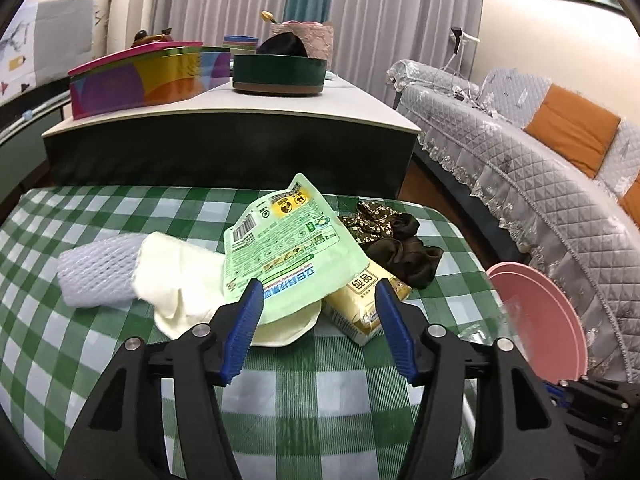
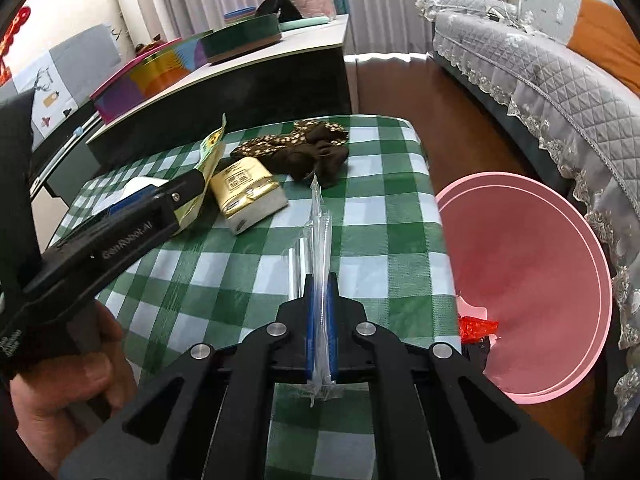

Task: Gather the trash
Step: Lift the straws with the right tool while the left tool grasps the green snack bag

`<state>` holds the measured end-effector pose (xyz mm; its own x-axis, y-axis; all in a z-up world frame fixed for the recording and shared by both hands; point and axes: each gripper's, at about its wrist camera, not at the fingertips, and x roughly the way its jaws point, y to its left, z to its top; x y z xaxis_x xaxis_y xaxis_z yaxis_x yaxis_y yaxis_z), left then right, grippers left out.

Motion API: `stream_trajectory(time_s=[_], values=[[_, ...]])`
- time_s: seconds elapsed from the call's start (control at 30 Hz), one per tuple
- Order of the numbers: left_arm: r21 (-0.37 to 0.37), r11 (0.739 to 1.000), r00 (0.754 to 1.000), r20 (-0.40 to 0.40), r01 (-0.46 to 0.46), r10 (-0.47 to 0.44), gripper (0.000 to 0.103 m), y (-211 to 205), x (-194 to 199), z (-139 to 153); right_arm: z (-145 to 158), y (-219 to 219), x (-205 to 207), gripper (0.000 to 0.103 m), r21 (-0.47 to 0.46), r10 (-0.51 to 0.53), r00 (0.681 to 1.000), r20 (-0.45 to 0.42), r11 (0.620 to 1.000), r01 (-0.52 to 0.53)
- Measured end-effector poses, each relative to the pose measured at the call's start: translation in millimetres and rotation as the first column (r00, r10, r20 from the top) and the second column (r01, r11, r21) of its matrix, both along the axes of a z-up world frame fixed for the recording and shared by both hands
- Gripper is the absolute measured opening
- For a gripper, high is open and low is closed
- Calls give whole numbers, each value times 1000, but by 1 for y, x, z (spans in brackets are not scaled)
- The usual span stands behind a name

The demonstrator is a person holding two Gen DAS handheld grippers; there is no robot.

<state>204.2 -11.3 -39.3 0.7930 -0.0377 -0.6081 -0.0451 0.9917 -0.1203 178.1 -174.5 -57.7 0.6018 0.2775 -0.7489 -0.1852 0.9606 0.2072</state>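
Note:
My left gripper is open, its blue pads on either side of the near edge of a green wrapper. The wrapper lies over a cream cloth and beside a yellow carton. A white foam net lies at the left. My right gripper is shut on a clear plastic wrapper and holds it upright above the checkered table. The pink bin stands on the floor right of the table, with red trash inside. The left gripper body shows in the right wrist view.
A brown floral scrunchie lies at the table's far side. A dark sideboard with a colourful box and a green round tin stands behind. A grey quilted sofa runs along the right. The pink bin sits by the table corner.

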Motion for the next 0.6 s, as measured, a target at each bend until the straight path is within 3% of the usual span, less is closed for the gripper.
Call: stream_trajectory(time_s=[0.37,0.5,0.6], values=[[50,998,999,-26,-34,36,57,1,19,-2,4,-4,2,5,9,3,1000,14,1000,-3],[51,999,999,-29,-17,19,27,2,18,-2,7,-7,-1,5,10,-1,1000,20,1000,1],[58,998,999,-16,-26,27,16,4,11,2,10,-10,-2,5,12,-10,1000,24,1000,9]])
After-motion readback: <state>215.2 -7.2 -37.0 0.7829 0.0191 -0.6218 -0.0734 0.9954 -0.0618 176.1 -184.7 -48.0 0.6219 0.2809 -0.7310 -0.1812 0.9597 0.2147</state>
